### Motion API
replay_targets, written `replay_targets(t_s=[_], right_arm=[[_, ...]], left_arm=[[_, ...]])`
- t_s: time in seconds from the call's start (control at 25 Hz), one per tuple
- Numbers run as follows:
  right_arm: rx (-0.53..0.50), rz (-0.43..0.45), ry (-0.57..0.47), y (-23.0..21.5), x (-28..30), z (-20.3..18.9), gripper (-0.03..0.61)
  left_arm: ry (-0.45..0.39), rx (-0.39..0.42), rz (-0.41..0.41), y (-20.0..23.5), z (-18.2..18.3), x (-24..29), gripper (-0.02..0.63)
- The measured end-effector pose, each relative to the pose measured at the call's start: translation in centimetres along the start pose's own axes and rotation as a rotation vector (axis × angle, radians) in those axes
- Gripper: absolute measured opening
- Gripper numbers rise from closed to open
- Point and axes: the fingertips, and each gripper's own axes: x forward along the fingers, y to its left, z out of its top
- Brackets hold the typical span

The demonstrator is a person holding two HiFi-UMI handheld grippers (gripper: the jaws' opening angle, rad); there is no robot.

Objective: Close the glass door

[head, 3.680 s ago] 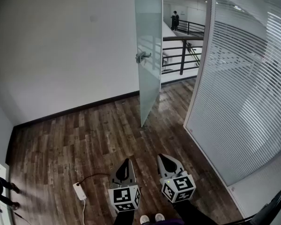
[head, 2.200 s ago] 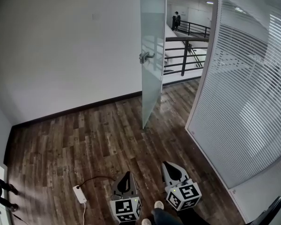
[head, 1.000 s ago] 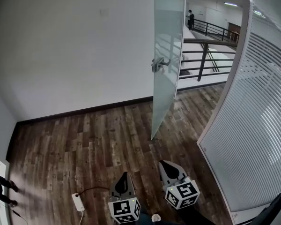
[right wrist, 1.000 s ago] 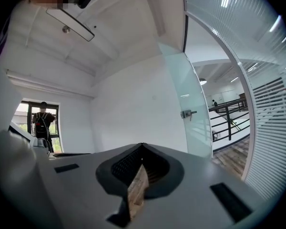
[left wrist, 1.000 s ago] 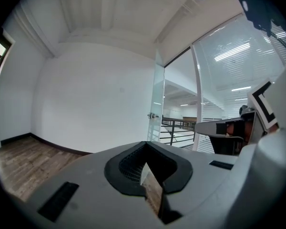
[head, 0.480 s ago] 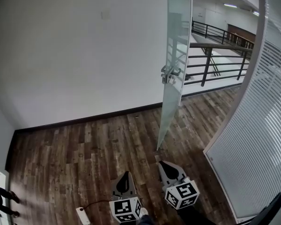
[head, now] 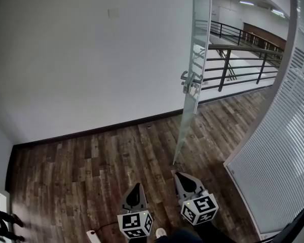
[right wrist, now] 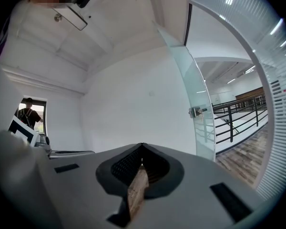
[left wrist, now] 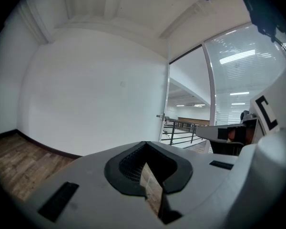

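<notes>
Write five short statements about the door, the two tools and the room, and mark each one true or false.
1. The left tool and the right tool both have their jaws together, with nothing between them. True.
2. The glass door stands open. True.
3. The right tool grips the door's handle. False: it is short of the door and touches nothing.
4. A black railing shows beyond the doorway. True.
5. The floor is grey carpet. False: it is dark wood planks.
</notes>
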Motion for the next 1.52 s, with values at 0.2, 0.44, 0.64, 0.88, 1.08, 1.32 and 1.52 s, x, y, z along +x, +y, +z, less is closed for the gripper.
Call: replay_targets(t_s=[0.2, 0.44, 0.64, 0.88, 1.08, 1.32, 1.52], right_arm=[[0.008, -0.022, 0.021, -1.0, 1.8, -0.4, -0.009], [0.010, 0.014, 0.037, -1.6, 6.3, -0.5, -0.009], [0.009, 0.056, 0.038, -3.0, 11.9, 0.6, -0.009], [-0.006, 0.095, 0.048, -5.0, 18.7, 2.8, -0.009], [-0.017, 0.114, 0.053, -7.7, 23.1, 3.9, -0.009], [-0.020, 0.129, 0.056, -10.0, 26.4, 4.2, -0.009], [-0.014, 0.134, 0.075, -10.4, 29.1, 3.9, -0.009]], left_arm=[[-0.008, -0.040, -0.075, -0.1, -0.2, 1.7, 0.000], [-0.072, -0.061, -0.116, 1.4, 1.5, 5.3, 0.000], [-0.155, -0.113, -0.200, 2.3, 4.3, 9.7, 0.000], [-0.159, -0.100, -0.149, 4.6, 6.7, 16.1, 0.000], [-0.110, -0.100, -0.067, 6.6, 6.4, 20.9, 0.000], [-0.080, -0.092, 0.029, 8.5, 6.2, 24.5, 0.000], [-0.053, -0.107, 0.071, 10.5, 6.0, 26.5, 0.000]])
